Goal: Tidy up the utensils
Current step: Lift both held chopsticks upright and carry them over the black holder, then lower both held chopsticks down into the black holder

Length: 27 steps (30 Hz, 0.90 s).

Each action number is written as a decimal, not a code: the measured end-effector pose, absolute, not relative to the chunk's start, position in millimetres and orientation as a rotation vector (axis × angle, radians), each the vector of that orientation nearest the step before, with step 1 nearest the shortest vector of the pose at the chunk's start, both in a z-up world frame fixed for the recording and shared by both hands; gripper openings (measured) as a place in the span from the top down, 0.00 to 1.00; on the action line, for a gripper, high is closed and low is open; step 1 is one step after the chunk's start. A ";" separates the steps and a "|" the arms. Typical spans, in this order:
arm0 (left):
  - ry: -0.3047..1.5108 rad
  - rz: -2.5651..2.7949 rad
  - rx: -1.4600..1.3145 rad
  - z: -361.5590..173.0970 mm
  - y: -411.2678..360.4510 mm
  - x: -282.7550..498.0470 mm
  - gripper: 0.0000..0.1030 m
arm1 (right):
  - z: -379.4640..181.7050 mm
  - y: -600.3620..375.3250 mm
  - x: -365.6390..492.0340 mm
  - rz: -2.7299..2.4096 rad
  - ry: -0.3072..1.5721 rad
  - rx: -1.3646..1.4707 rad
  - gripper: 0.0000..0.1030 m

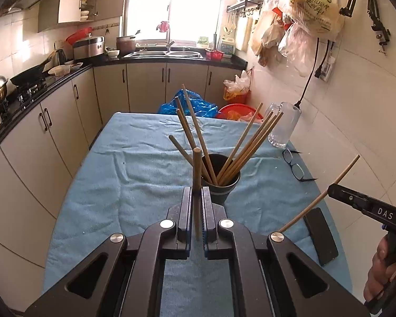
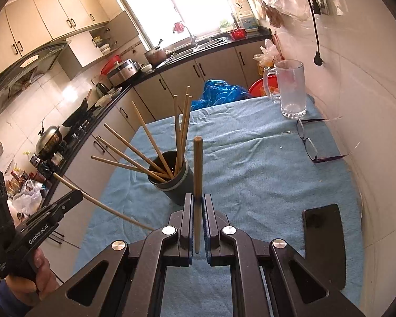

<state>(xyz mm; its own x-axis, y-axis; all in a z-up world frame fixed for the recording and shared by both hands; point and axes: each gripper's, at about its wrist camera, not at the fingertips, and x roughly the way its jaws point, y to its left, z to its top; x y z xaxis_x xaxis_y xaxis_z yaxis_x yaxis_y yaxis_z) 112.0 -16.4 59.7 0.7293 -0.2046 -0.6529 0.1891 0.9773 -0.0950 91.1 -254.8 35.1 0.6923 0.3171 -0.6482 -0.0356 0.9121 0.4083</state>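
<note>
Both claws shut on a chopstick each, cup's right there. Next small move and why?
Probably carry the left claw forward over the dark cup and tip its chopstick in. That stick stands upright just short of the rim; the right claw also holds one, so go one at a time.

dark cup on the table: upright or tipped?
Upright. The dark cup stands on its base on the blue cloth, mouth up, with chopsticks fanning out of it.

Each black hand-held gripper (image 1: 197,192) has blue-lined fingers, silver round screws and white lettering.
</note>
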 end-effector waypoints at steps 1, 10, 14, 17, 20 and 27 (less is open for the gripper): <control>0.718 -0.216 -0.019 60.5 -16.9 111.4 0.95 | 36.5 -255.6 90.1 0.200 0.782 0.386 0.93; 0.706 -0.219 -0.001 66.4 -20.6 108.4 0.95 | 43.9 -257.2 85.2 0.199 0.767 0.389 0.93; 0.703 -0.208 0.013 67.7 -22.4 108.7 0.95 | 44.0 -257.3 85.0 0.197 0.772 0.392 0.93; 0.702 -0.202 0.020 68.2 -23.2 109.2 0.95 | 44.0 -257.5 84.9 0.198 0.771 0.391 0.93; 0.697 -0.197 0.021 68.7 -23.6 109.9 0.95 | 43.3 -256.8 85.1 0.201 0.771 0.387 0.93; 0.689 -0.195 0.041 71.3 -23.6 111.3 0.95 | 43.1 -255.3 88.4 0.206 0.772 0.383 0.93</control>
